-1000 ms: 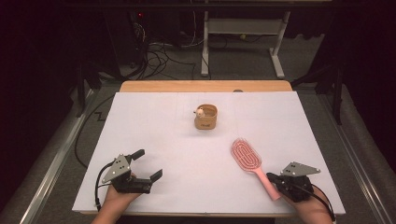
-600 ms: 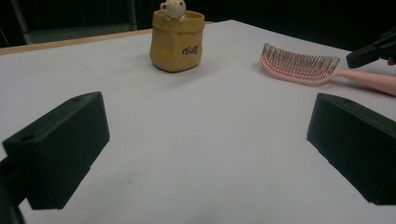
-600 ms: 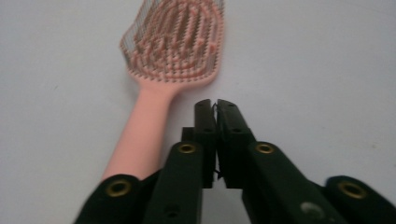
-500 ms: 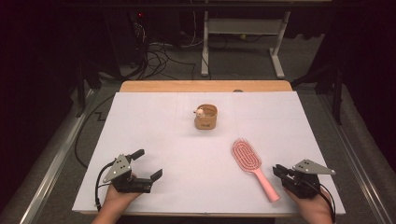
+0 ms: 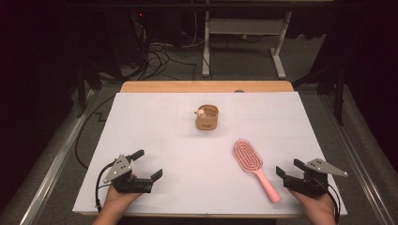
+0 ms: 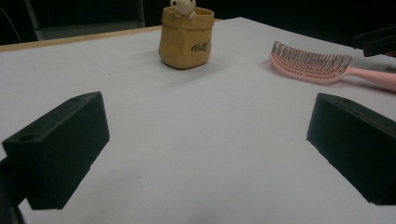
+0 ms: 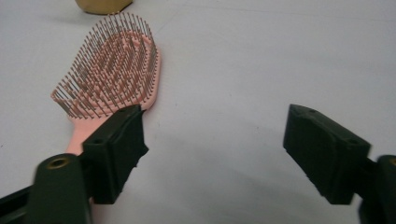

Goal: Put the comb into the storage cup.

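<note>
From above, the white surface point(image 5: 155, 126) has plenty of bare room. The pink hairbrush point(image 5: 253, 166) lies bristles up toward the near right, handle running to the front edge. The right tool point(image 5: 287, 169) sits just beside that handle, not touching it; its jaws have just been opening and stand apart with nothing between them. The left tool point(image 5: 146, 164) rests near the front left corner, jaws spread wide, well apart from everything. A small tan pouch point(image 5: 207, 118) stands mid-surface, beyond the brush.

Along the left tool, open surface stretches to the pouch point(image 6: 186, 37), which bears dark lettering too small to read for certain; the hairbrush point(image 6: 310, 65) lies to its right.

Along the right tool, the hairbrush point(image 7: 112, 74) lies just outside one jaw, with bare white surface between the two.
</note>
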A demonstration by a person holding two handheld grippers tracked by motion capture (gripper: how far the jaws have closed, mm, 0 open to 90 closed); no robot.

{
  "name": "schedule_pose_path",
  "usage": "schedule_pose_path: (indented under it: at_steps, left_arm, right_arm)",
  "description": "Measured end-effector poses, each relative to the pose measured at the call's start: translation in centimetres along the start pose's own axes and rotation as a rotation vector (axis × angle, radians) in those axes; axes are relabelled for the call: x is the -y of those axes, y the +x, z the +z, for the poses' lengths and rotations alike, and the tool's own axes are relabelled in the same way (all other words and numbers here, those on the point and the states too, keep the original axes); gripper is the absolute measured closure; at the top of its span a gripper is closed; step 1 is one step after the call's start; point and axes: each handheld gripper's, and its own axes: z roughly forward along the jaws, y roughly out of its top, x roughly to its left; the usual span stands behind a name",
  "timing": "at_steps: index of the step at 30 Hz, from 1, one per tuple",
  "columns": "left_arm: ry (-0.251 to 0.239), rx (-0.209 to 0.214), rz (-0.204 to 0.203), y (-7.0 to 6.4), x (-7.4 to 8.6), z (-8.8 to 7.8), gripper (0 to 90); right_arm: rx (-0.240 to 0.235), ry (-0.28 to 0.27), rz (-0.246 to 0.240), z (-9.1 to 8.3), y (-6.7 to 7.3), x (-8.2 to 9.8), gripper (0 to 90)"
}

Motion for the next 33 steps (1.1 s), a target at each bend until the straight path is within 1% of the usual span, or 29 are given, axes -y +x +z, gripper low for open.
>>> schedule_pose_path:
  at_steps: [2, 4, 7, 12, 17, 18, 21, 22, 24, 26, 28, 31, 33]
  left_arm:
    - [0.0, 0.0, -0.002, 0.0, 0.0, 0.0, 0.0]
    - [0.0, -0.001, -0.002, 0.0, 0.0, 0.0, 0.0]
    - [0.0, -0.001, -0.003, 0.1, 0.0, 0.0, 0.0]
    - [0.004, -0.002, -0.005, 0.1, 0.0, 0.0, 0.0]
    - [0.001, 0.006, 0.001, 0.1, 0.0, 0.1, 0.0]
    - [0.004, 0.008, -0.002, 0.1, 0.1, 0.1, 0.0]
    - [0.003, 0.015, -0.03, 0.3, 0.0, 0.2, 0.0]
    - [-0.003, 0.012, -0.033, 0.3, 0.0, 0.2, 0.0]
    - [-0.022, 0.01, -0.022, 0.3, 0.0, 0.1, 0.0]
    - [-0.013, 0.013, -0.034, 0.4, -0.1, 0.0, 0.0]
    - [-0.015, 0.011, -0.048, 0.4, -0.3, -0.1, 0.0]
    - [-0.012, -0.01, -0.031, 0.5, -1.2, -0.2, 0.0]
    - [-0.01, -0.025, -0.019, 0.5, -1.8, -0.1, 0.0]
  right_arm:
    - [0.004, -0.007, 0.01, 0.0, -0.1, 0.0, 13.4]
    - [0.008, -0.016, 0.014, 0.1, -0.1, 0.0, 6.5]
    - [0.015, -0.019, 0.01, 0.2, 0.1, 0.0, 0.3]
    - [0.019, -0.049, -0.01, 0.0, 0.4, -0.2, 0.2]
    - [0.027, -0.058, -0.027, -0.1, 0.6, -0.3, 0.2]
    - [0.03, -0.063, -0.03, -0.1, 0.7, -0.3, 0.2]
    - [0.041, -0.07, -0.032, 0.0, 0.7, -0.5, 0.2]
    - [0.043, -0.072, -0.033, 0.0, 0.7, -0.5, 0.2]
    - [0.047, -0.076, -0.034, 0.0, 0.8, -0.6, 0.2]
    - [0.05, -0.079, -0.038, 0.0, 0.8, -0.6, 0.2]
    - [0.051, -0.078, -0.042, 0.0, 0.9, -0.6, 0.2]
    - [0.07, -0.087, -0.043, -0.2, 0.9, -0.6, 0.2]
    - [0.07, -0.096, -0.039, -0.3, 0.8, -0.6, 0.2]
